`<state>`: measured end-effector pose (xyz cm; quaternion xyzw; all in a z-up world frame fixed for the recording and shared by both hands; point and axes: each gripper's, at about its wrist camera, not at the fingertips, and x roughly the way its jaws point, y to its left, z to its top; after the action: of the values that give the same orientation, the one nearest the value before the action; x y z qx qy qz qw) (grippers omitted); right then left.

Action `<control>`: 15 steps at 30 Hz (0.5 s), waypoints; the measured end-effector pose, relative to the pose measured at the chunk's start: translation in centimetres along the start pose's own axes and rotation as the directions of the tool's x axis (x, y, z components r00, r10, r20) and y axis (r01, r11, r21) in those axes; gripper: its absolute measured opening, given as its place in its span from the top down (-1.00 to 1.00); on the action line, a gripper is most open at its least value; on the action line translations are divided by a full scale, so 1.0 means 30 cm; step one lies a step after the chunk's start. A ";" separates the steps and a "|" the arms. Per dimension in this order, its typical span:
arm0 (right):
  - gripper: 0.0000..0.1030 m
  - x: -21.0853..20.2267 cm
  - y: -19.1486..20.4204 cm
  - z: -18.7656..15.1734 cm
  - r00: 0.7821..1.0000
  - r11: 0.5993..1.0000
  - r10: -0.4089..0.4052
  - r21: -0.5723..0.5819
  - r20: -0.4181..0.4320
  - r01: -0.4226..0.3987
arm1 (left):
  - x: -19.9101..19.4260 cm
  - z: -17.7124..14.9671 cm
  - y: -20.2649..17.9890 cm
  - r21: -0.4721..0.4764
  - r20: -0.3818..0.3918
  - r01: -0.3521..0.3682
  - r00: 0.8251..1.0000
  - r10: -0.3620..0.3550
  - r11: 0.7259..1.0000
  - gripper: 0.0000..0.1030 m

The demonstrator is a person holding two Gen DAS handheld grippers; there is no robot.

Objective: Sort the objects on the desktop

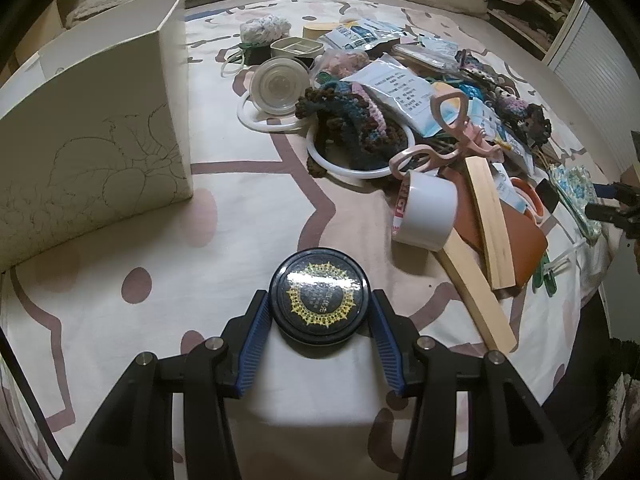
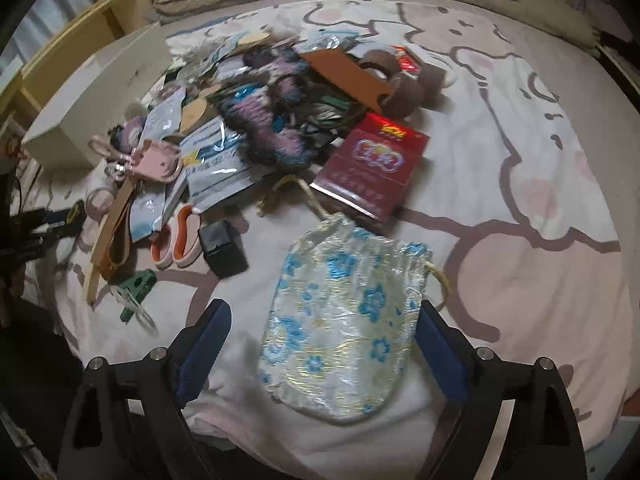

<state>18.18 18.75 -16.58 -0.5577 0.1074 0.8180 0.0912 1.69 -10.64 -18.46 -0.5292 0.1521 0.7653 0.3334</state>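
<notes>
The left hand-held gripper point(image 1: 319, 312) is nearest in its own view, its blue-padded fingers point(image 1: 256, 336) pressed against both sides of a round black tin point(image 1: 319, 295) with a gold sunburst lid. The tin sits low over the patterned bedspread point(image 1: 224, 248), whether resting on it or just lifted I cannot tell. Up to the left of it stands a cream box point(image 1: 100, 136) with flowers sketched on its side. To the right, a roll of white tape point(image 1: 426, 210) lies on its side against two wooden sticks point(image 1: 490, 220) and an orange sheet point(image 1: 528, 236). Beyond that sit pink scissors point(image 1: 440, 148), a white ring point(image 1: 352, 160) holding dark crocheted pieces, and a clear round lid point(image 1: 276, 86), with packets and papers piled further back.

The right hand-held gripper point(image 2: 324, 340) is spread wide, its fingers point(image 2: 208, 344) on either side of a shiny drawstring pouch point(image 2: 340, 328) printed with blue flowers. The right finger is touching the pouch's edge; the left one stands apart from it. The pouch lies flat on the bedspread, its cord trailing away. Just past it are a small black block point(image 2: 222, 246) and a red packet point(image 2: 370, 164), then the heap of yarn and packets, and brown tape rolls point(image 2: 404, 88) at the far side.
</notes>
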 end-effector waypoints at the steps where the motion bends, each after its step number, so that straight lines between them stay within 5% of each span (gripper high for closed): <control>1: -0.77 0.012 0.013 0.001 1.000 1.000 -0.010 -0.008 -0.006 0.010 | 0.000 0.000 0.001 -0.001 0.001 0.001 1.000 -0.001 1.000 0.03; 10: -0.73 0.055 0.062 -0.009 0.987 0.984 -0.159 -0.082 -0.022 0.157 | -0.013 -0.003 0.005 -0.004 0.017 -0.003 1.000 0.003 1.000 0.03; 15: -0.23 0.042 0.030 -0.008 0.989 0.988 -0.147 -0.061 -0.033 0.145 | -0.020 0.004 0.012 -0.014 0.027 0.000 1.000 0.000 1.000 0.03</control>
<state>17.70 17.86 -17.77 -0.5818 0.0441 0.8013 0.1325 1.49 -11.06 -17.90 -0.5211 0.1421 0.7734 0.3317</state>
